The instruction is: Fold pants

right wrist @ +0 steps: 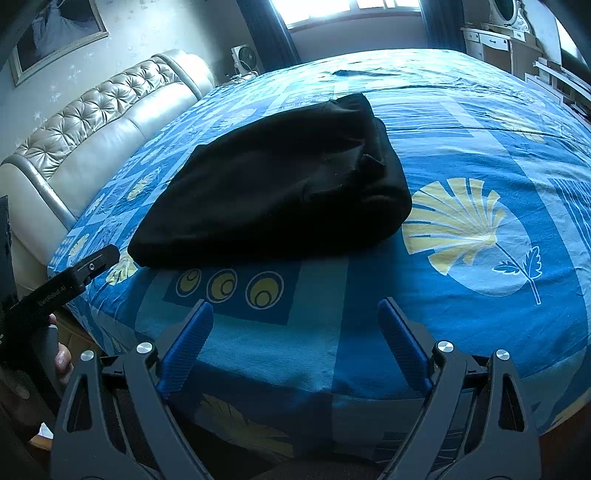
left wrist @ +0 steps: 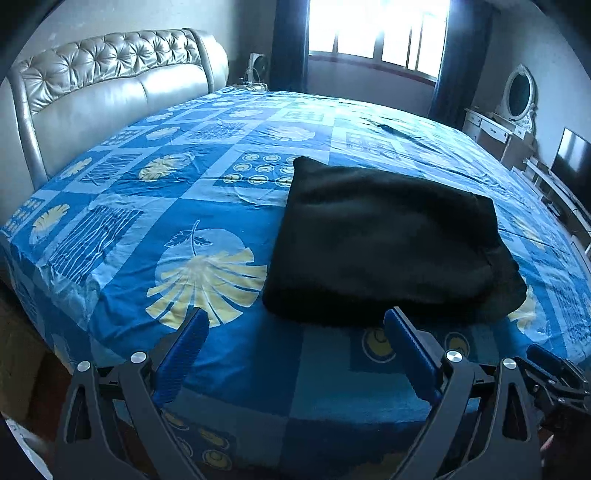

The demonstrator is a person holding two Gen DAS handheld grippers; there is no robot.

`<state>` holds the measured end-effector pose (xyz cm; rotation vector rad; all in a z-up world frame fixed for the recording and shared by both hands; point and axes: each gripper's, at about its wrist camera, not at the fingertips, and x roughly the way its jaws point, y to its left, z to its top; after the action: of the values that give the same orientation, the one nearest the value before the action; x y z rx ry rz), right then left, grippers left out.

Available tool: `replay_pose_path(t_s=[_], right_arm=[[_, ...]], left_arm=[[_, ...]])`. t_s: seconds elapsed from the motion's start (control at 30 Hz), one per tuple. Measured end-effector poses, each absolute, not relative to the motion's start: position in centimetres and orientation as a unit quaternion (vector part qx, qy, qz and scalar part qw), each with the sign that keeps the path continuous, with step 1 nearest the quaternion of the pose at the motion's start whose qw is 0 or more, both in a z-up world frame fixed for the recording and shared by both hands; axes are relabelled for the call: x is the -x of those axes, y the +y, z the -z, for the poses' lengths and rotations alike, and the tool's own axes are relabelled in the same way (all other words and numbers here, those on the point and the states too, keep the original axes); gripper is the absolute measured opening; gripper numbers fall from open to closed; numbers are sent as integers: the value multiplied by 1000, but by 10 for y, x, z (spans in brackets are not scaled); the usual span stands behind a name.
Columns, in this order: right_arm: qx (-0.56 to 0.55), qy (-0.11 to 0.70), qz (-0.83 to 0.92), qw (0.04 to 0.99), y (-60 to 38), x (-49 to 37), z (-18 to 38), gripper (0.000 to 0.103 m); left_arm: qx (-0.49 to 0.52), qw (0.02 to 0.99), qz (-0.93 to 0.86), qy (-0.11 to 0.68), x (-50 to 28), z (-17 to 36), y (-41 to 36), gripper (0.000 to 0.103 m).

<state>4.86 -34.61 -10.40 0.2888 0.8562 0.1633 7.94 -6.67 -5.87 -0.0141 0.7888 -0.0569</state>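
Observation:
Black pants (left wrist: 384, 240) lie folded in a thick rectangular bundle on the blue patterned bed sheet (left wrist: 207, 192). In the right wrist view the pants (right wrist: 280, 188) sit ahead and left of centre, with layered edges on their right side. My left gripper (left wrist: 295, 314) is open and empty, its blue fingers just short of the bundle's near edge. My right gripper (right wrist: 295, 306) is open and empty, hovering over the sheet (right wrist: 480, 155) in front of the bundle. The left gripper's body (right wrist: 62, 284) shows at the left edge of the right wrist view.
A padded cream headboard (left wrist: 110, 92) stands at the left. A window with dark curtains (left wrist: 376, 33) is at the back. A white dresser with an oval mirror (left wrist: 517, 99) and a TV (left wrist: 572, 162) stand to the right. A small fan (right wrist: 245, 59) sits beside the bed.

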Motion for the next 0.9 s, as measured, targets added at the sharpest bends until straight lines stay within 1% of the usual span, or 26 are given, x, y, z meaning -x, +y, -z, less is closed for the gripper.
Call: replay_pose_path(t_s=[0.17,0.37,0.47,0.73,0.9], right_arm=[[-141,413,-78,896,-346,-48,104,91],[-142,413,-79,896,-346,-48,104,91],[-144,413,-78,896,-346,-47,104,91],[-148,414,-78,895,-346,-47,105,91],[-148,414,-78,895,-345,-47,105,91]], left_arm=[[2,925,31,379,-79,58,-67,95],[-42,932,21,358,-76,53,-75,95],[-48,935,26,351,-73,51,-78,95],[-42,929,35,365,-76,55,-80,95],[-50,934,25,354,-75,53,-81,95]])
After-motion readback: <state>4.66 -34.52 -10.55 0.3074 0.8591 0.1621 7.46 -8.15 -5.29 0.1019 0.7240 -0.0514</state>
